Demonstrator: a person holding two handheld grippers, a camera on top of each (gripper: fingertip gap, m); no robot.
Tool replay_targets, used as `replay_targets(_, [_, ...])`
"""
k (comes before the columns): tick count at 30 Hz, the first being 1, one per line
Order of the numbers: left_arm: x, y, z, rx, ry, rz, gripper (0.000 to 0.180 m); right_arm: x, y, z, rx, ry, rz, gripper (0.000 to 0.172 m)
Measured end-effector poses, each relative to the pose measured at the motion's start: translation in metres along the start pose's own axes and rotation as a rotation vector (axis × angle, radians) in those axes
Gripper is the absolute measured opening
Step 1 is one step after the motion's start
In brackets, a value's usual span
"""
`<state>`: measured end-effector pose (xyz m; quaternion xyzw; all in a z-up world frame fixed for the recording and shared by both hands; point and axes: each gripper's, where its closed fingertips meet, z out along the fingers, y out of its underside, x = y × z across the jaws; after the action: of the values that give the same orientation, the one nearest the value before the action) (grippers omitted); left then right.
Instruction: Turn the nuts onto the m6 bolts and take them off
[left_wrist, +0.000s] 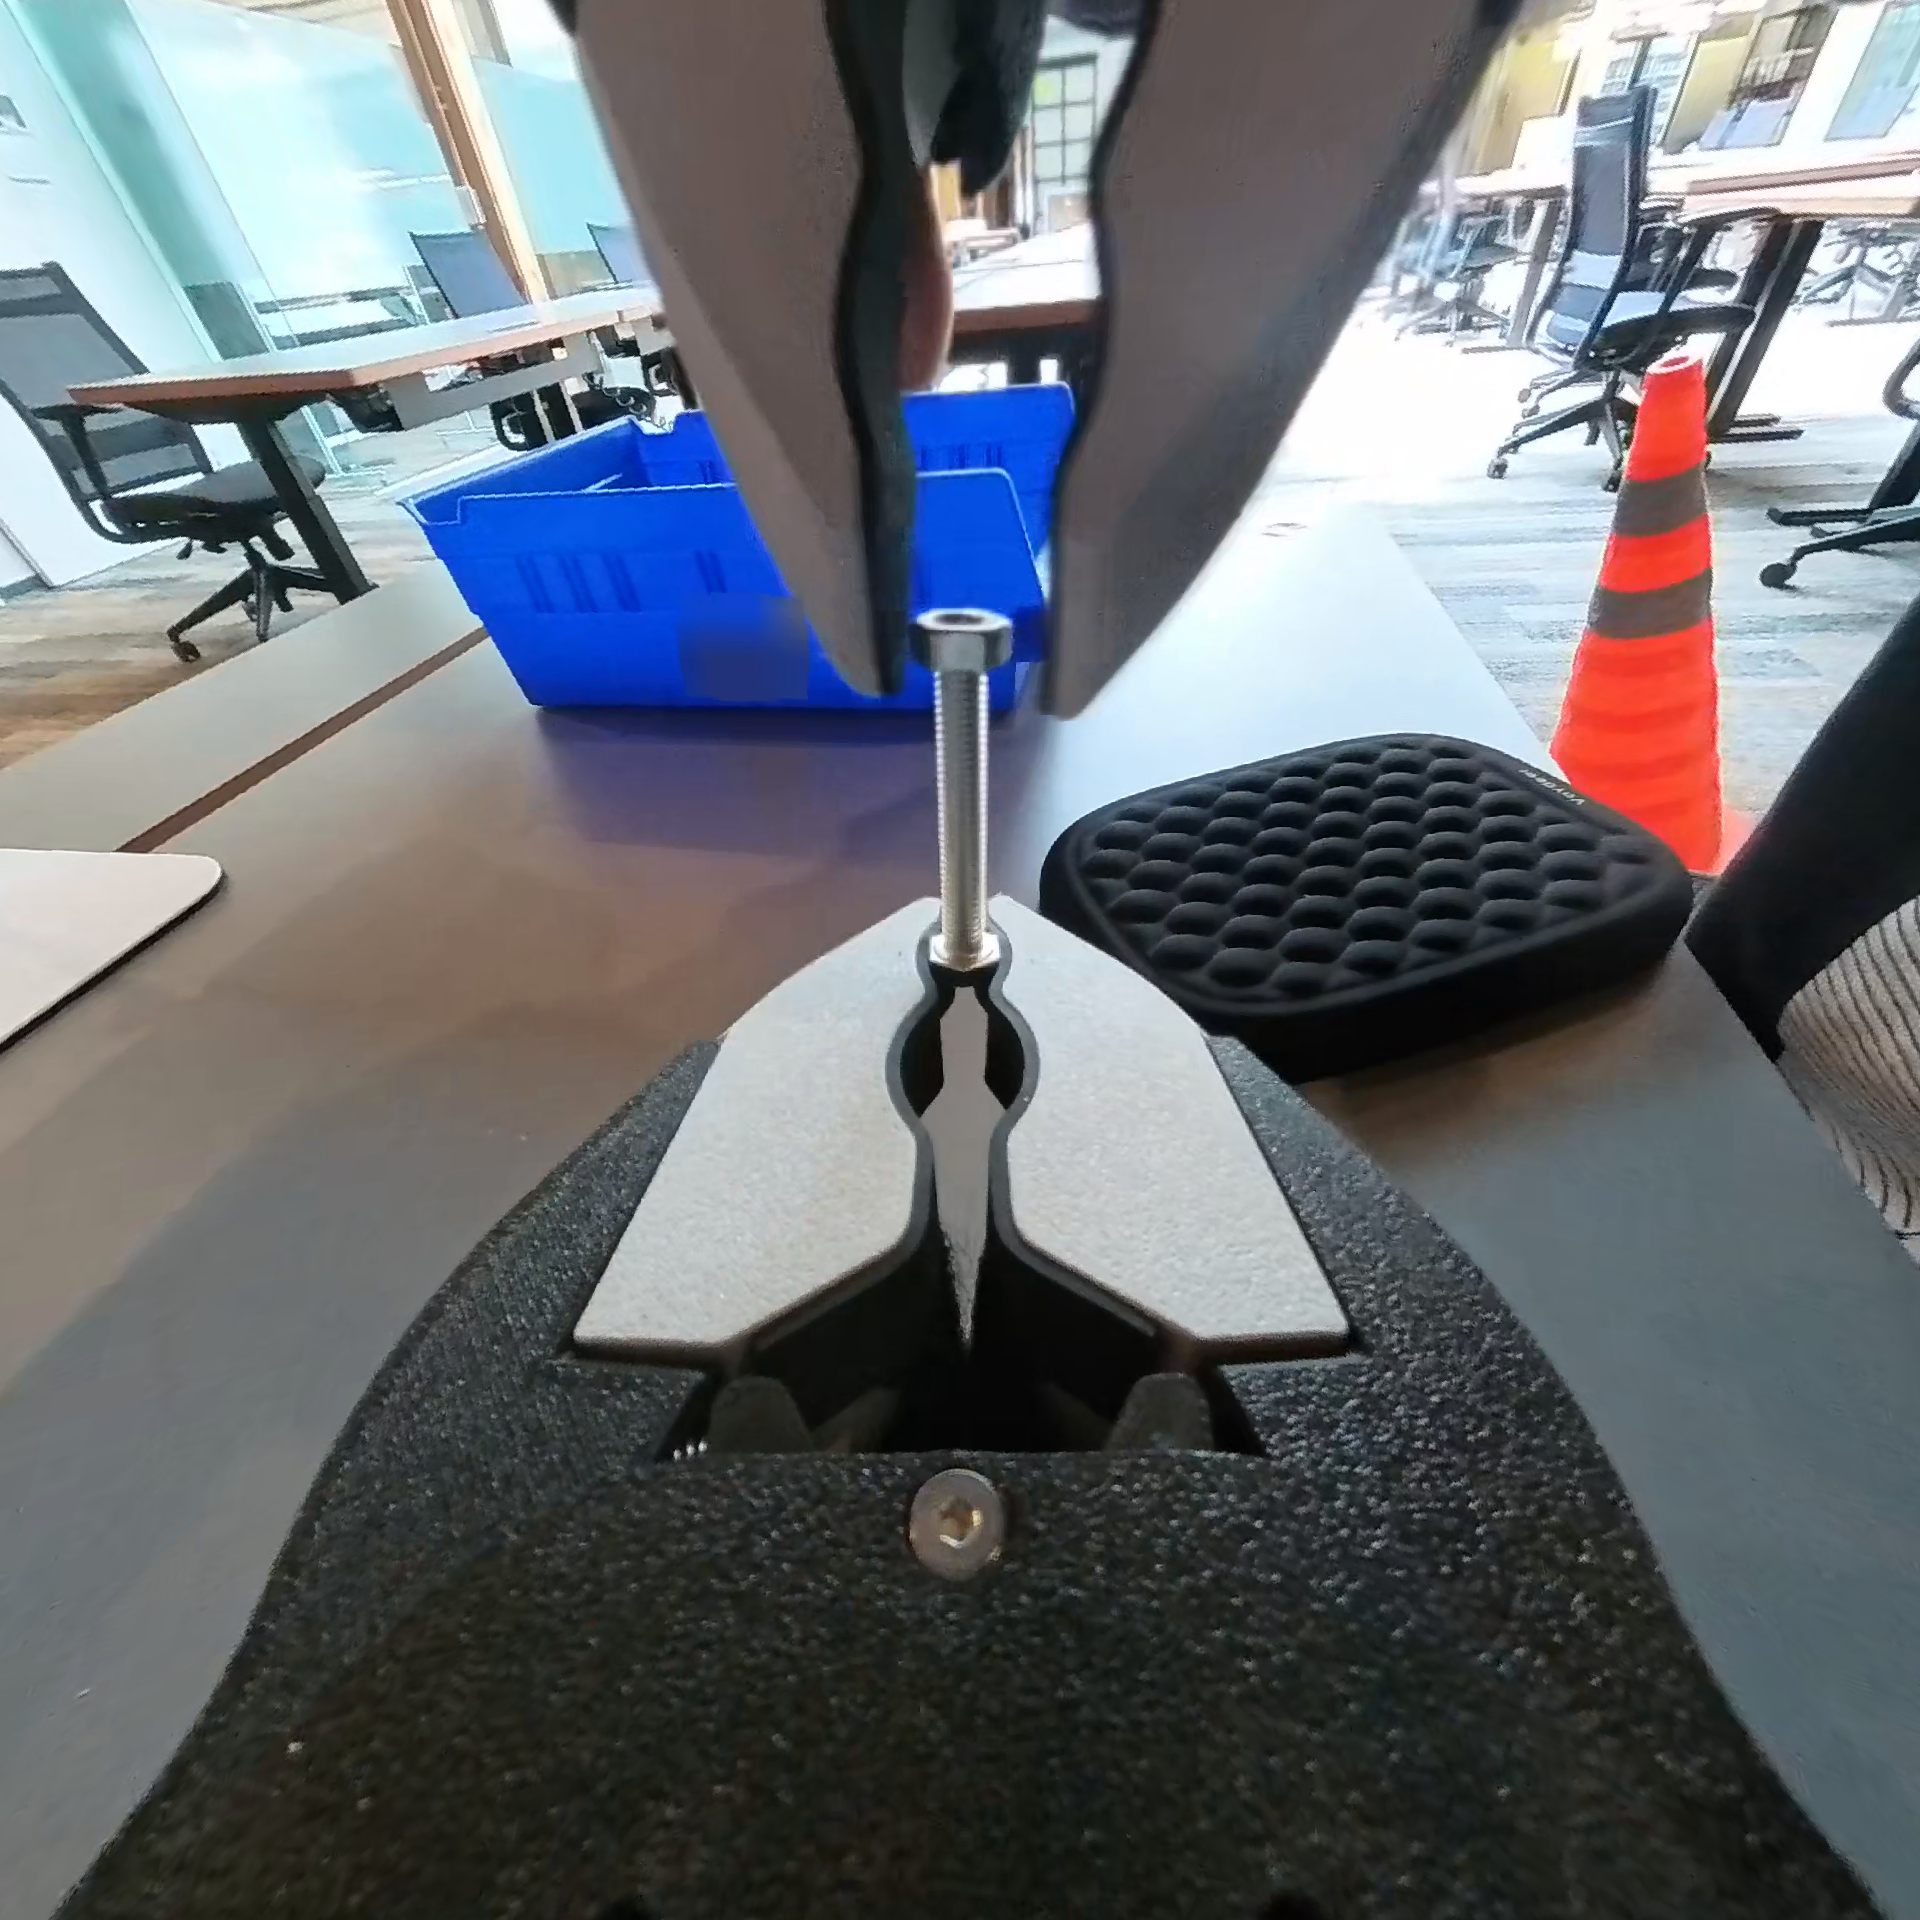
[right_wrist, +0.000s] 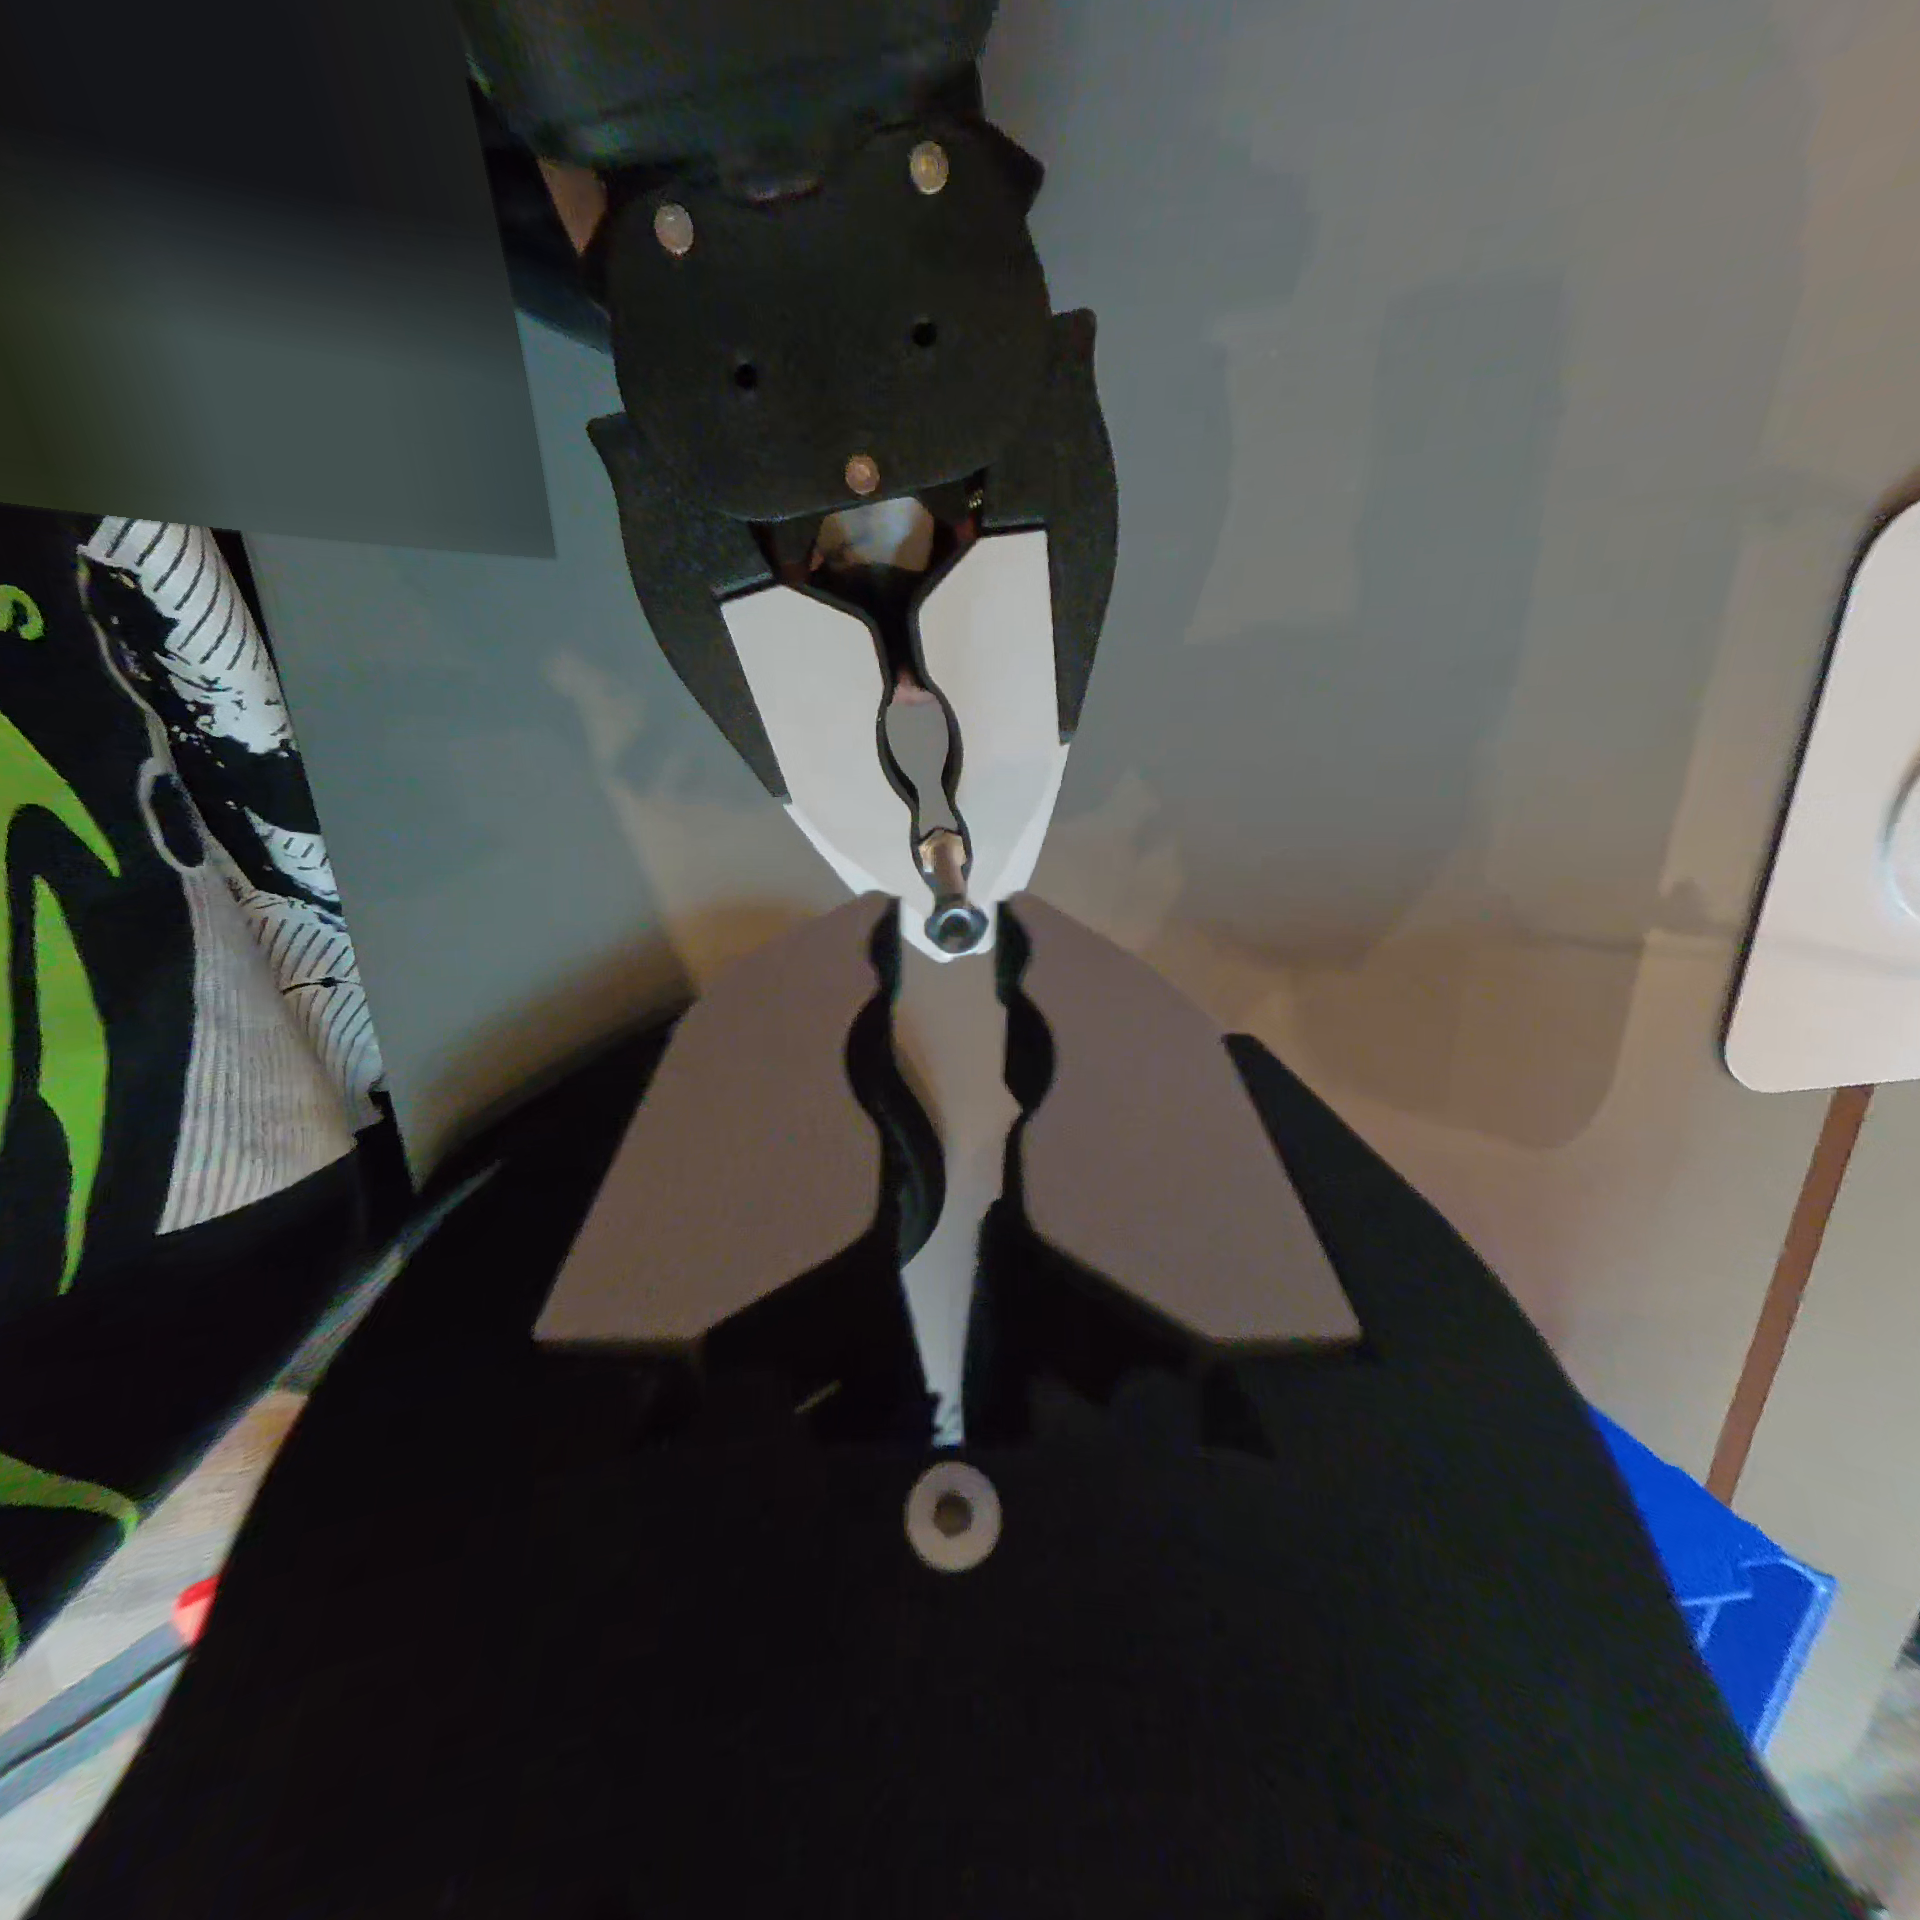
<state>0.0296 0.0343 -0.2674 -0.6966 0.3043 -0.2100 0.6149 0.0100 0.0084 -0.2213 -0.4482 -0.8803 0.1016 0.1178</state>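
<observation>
1. The left tool (left_wrist: 966, 961) lies low and level above the bench (left_wrist: 416, 935), pointing toward a blue bin (left_wrist: 644, 561). Its fingers are together, clamped on a nut (left_wrist: 966, 948) at the foot of a bolt (left_wrist: 961, 790).
2. The bolt stands upright out of the left tool's tip, its threaded shank bare between nut and socket head (left_wrist: 961, 636).
3. The right tool (left_wrist: 966, 675) comes down from above, fingers pointing at the bench. Its two fingertips flank the bolt head, one on each side, with a gap showing on both sides, so it stands apart and grips nothing.
4. In the right wrist view the same pair meets tip to tip: the right tool (right_wrist: 948, 914) looks down on the bolt head (right_wrist: 954, 925), with the left tool (right_wrist: 940, 842) beyond it, pale fingers closed on the nut.
5. Hard to make out: the right tool's fingers are motion-blurred in the left wrist view, and its upper part is cut off by the top edge.
6. A gloved hand behind the left tool is mostly cut off at the top of the right wrist view.
7. A black honeycomb pad (left_wrist: 1351, 883) lies on the bench to the right; an orange cone (left_wrist: 1652, 623) stands on the floor beyond it.
</observation>
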Motion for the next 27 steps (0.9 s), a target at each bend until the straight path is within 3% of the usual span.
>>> replay_targets(4, [0.004, -0.001, -0.001, 0.001, 0.056, -0.005, 0.002, -0.001, -0.003, -0.001, 0.022, 0.014, -0.098, 0.01])
replay_targets(8, [0.023, -0.001, -0.006, 0.005, 0.277, -0.06, 0.002, -0.007, -0.007, -0.006, 0.064, 0.024, -0.338, 0.01])
replay_targets(10, [0.022, -0.002, -0.008, 0.014, 0.316, -0.094, 0.002, -0.006, -0.011, -0.009, 0.083, 0.064, -0.413, 0.01])
replay_targets(14, [-0.015, -0.002, -0.019, 0.016, 0.184, -0.084, 0.002, -0.005, -0.005, -0.001, 0.132, 0.054, -0.337, 0.011])
replay_targets(19, [-0.066, -0.006, -0.047, 0.08, -0.029, -0.133, 0.002, -0.005, 0.017, 0.053, 0.254, 0.039, -0.186, 0.01])
replay_targets(23, [-0.078, -0.003, -0.053, 0.083, -0.095, -0.132, 0.002, 0.007, 0.027, 0.089, 0.367, 0.146, -0.132, 0.01])
replay_targets(27, [-0.078, -0.002, -0.052, 0.076, -0.094, -0.124, 0.003, 0.009, 0.029, 0.1, 0.44, 0.178, -0.087, 0.011])
